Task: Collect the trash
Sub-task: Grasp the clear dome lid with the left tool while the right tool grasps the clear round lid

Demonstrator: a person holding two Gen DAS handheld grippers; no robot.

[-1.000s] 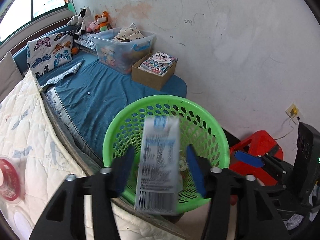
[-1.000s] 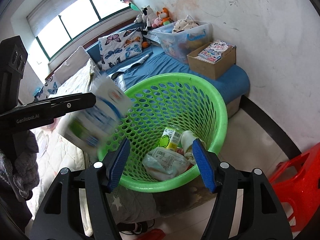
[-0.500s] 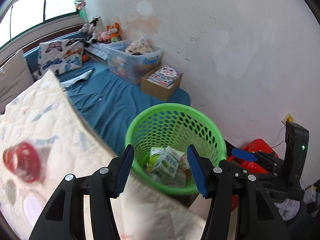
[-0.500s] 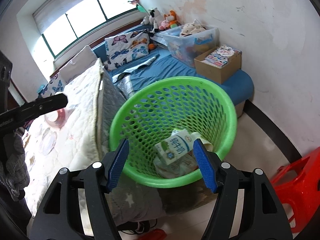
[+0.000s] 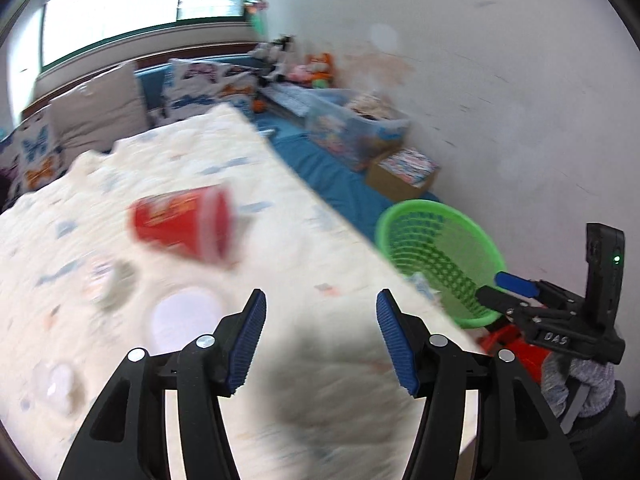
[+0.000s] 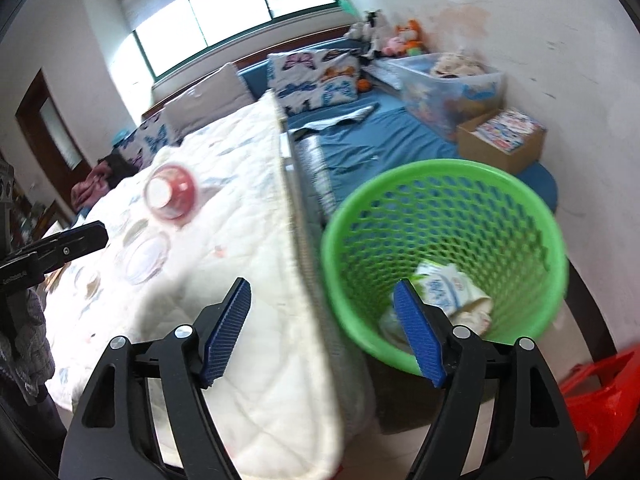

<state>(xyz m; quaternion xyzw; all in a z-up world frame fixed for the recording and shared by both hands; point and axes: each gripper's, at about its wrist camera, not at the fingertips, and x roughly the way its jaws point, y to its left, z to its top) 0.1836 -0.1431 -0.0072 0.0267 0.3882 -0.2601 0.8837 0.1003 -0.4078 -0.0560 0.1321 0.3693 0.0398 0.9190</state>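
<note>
Red cup [image 5: 182,227] lies tipped on the quilt [image 5: 280,216], ahead of the left gripper [image 5: 319,340], jaws spread and empty. Green basket [image 6: 444,256], right, holds cartons beyond the spread, empty right gripper [image 6: 322,330]. Risk: the cup's rounded, lying body may roll or slip from the jaws.

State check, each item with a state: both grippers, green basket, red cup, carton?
left gripper: open, empty, over the quilt
right gripper: open, empty, near the basket rim
green basket: upright on the floor beside the bed, holds trash
milk carton: lying in the basket
red cup: on its side on the quilt
clear lid: flat on the quilt, apart from the cup
</note>
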